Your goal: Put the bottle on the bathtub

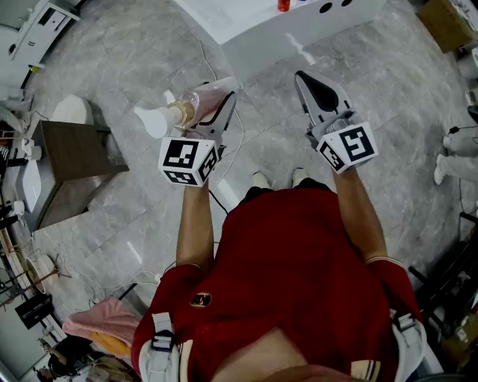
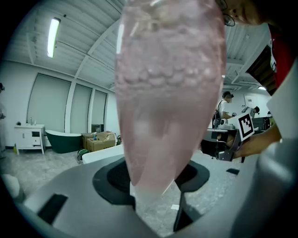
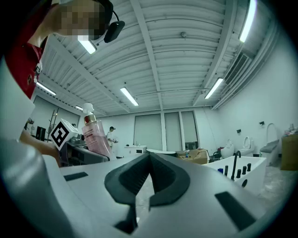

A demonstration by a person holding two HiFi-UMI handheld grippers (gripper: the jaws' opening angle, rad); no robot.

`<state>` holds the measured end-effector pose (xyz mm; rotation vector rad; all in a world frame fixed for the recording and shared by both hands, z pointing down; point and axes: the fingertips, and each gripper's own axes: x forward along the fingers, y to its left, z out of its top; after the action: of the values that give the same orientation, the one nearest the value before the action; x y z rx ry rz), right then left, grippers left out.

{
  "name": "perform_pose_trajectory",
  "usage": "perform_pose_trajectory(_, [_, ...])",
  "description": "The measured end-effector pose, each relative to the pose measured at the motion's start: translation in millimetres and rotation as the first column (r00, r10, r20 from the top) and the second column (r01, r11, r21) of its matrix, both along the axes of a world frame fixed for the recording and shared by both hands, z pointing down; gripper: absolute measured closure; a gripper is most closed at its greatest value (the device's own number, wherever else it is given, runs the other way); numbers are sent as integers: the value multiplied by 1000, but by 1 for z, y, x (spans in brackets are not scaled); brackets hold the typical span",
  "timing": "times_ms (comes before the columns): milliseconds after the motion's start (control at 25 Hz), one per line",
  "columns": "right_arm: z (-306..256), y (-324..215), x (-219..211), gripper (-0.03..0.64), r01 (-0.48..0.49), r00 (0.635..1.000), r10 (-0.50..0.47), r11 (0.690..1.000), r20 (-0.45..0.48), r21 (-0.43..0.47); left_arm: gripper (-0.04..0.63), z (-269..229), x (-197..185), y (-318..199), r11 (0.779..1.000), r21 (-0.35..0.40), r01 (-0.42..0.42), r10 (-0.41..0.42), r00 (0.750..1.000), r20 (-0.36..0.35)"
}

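A clear pink pump bottle (image 1: 196,103) with a white pump head lies between the jaws of my left gripper (image 1: 218,106), which is shut on its body; the pump points left. In the left gripper view the bottle (image 2: 170,93) fills the middle, clamped between the dark pads (image 2: 111,179). My right gripper (image 1: 314,83) hovers level to the right, jaws together with nothing in them, as the right gripper view (image 3: 148,160) confirms. The white bathtub (image 1: 299,33) stands ahead of both grippers, across a stretch of floor. From the right gripper view the bottle (image 3: 95,137) shows upright at the left.
A dark wooden stool (image 1: 75,153) stands at the left, a cardboard box (image 1: 448,21) at the top right. A cable (image 1: 224,168) runs across the grey tiled floor. A dark green tub (image 2: 63,142) sits far off. Black fittings line the white bathtub's rim (image 3: 240,172).
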<state>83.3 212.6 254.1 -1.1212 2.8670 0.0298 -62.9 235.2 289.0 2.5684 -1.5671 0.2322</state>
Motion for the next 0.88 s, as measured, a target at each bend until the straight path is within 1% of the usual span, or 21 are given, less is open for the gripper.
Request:
perform_pose_trajectory(120, [-4, 0, -1, 621, -1, 999, 1, 1000, 46, -3, 351, 0, -6, -1, 1000, -3, 0, 0, 1000, -2])
perform_pose_trajectory(240, [-2, 0, -6, 621, -15, 998, 16, 1000, 59, -9, 351, 3, -15, -1, 1000, -7, -4, 4, 1000, -4])
perform_pose_trajectory(560, [5, 1, -38, 621, -36, 999, 36, 999, 39, -6, 351, 13, -46, -6, 999, -15, -30, 30, 1000, 3])
perform_pose_trajectory(880, [1, -7, -56, 621, -35, 999, 34, 999, 11, 20, 351, 10, -53, -22, 999, 2, -51, 51, 999, 13])
